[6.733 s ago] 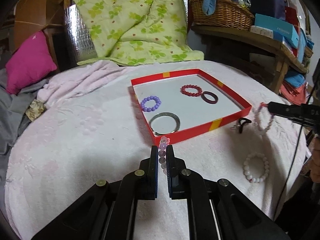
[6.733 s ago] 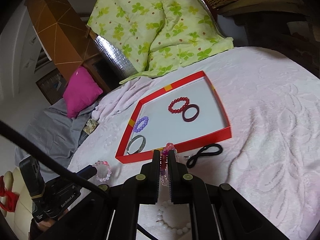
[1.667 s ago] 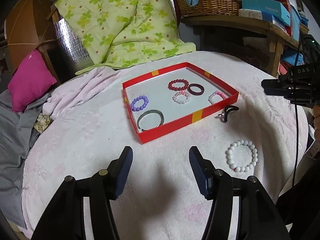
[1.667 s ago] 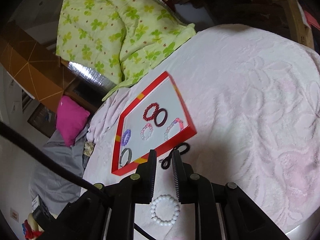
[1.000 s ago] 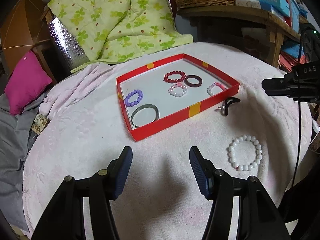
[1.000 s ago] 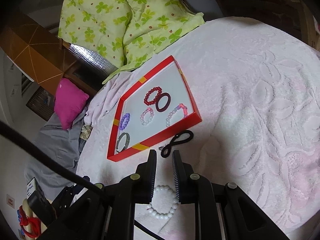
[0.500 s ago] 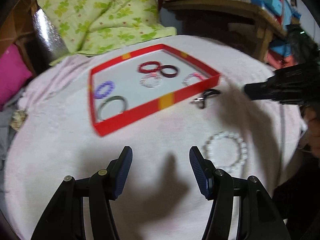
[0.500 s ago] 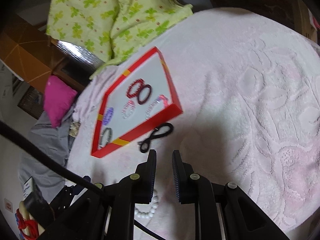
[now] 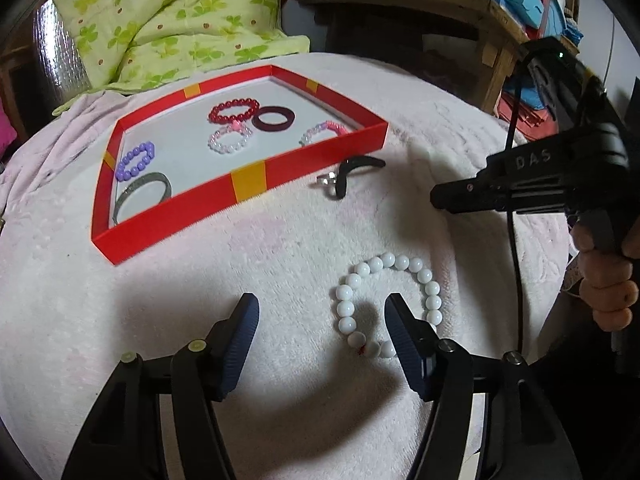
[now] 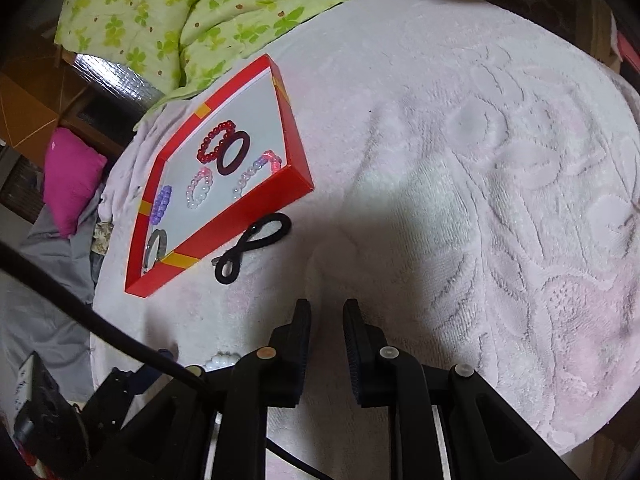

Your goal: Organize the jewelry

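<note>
Pink towel-covered table is where the white bead bracelet [image 9: 388,304] is lying outside the red tray [image 9: 248,180], partly framed by the left gripper [image 9: 320,330], whose jaws have just been opening wide, while the empty right gripper [image 10: 327,332] is kept narrow near the black hair tie [image 10: 252,248].

light: indoor, fairly bright on the pale blanket [image 9: 280,248], dim toward the room behind
shadows: soft dark patches lie on the blanket ahead of the left gripper [image 9: 320,316] and the right gripper [image 10: 326,314]
glare: slight sheen on the white bead bracelet [image 9: 390,304]
blur: both views sharp
distortion: strong fisheye; the red tray [image 9: 248,180] bows, black vignette fills the corners
</note>
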A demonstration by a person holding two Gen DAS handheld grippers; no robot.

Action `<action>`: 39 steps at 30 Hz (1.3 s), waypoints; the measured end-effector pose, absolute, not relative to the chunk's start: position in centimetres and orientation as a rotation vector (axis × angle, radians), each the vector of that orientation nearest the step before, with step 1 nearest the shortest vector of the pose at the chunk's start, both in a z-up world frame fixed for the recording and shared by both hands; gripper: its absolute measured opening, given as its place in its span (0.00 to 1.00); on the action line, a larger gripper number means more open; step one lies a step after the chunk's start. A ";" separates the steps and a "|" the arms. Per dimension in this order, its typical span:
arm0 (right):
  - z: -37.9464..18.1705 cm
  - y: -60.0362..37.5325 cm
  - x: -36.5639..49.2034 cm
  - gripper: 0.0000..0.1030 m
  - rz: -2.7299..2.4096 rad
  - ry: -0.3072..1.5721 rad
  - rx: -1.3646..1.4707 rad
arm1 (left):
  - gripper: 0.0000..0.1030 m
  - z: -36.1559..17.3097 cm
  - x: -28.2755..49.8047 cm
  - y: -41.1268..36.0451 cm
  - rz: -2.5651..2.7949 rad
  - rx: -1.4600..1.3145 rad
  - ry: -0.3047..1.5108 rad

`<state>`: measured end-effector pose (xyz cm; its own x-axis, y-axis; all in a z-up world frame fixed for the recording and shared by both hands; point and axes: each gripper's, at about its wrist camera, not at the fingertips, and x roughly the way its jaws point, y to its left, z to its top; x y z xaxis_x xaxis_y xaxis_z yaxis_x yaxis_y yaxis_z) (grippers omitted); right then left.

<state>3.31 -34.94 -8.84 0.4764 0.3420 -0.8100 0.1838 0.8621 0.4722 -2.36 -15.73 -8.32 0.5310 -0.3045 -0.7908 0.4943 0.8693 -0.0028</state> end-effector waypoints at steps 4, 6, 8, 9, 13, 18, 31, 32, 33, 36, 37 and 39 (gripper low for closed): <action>-9.0 -34.9 3.3 0.20 0.097 1.089 0.553 | 0.49 -8.9 -2.2 -15.8 -0.443 0.258 0.880; -8.9 -34.7 3.3 0.20 0.094 1.089 0.547 | 0.28 -8.8 -2.2 -15.7 -0.440 0.258 0.871; -8.8 -34.6 3.3 0.20 0.092 1.086 0.550 | 0.17 -8.8 -1.8 -15.2 -0.421 0.252 0.872; -8.8 -34.6 3.3 0.20 0.091 1.085 0.551 | 0.12 -8.7 -1.6 -14.9 -0.411 0.243 0.876; -8.0 -34.3 3.4 0.21 0.087 1.046 0.554 | 0.12 -8.5 -0.9 -13.4 -0.351 0.224 0.881; -5.9 -33.2 3.0 0.22 0.146 0.946 0.536 | 0.12 -8.5 -0.1 -11.2 -0.265 0.212 0.888; -7.7 -28.4 6.7 0.36 0.152 0.989 0.535 | 0.12 -8.7 0.6 -6.8 -0.136 0.199 0.892; -7.8 -28.2 6.7 0.36 0.146 0.989 0.529 | 0.12 -8.7 0.7 -6.8 -0.136 0.200 0.893; -8.0 -27.8 7.0 0.36 0.134 0.990 0.515 | 0.12 -8.7 0.7 -6.8 -0.136 0.201 0.893; -8.3 -27.2 7.5 0.36 0.096 0.981 0.480 | 0.12 -8.7 0.7 -6.9 -0.135 0.205 0.892; -8.4 -26.9 7.6 0.36 0.089 0.975 0.464 | 0.12 -8.8 0.7 -6.9 -0.135 0.206 0.892; -8.3 -26.6 7.7 0.31 0.074 0.965 0.431 | 0.12 -8.8 0.6 -6.9 -0.137 0.208 0.893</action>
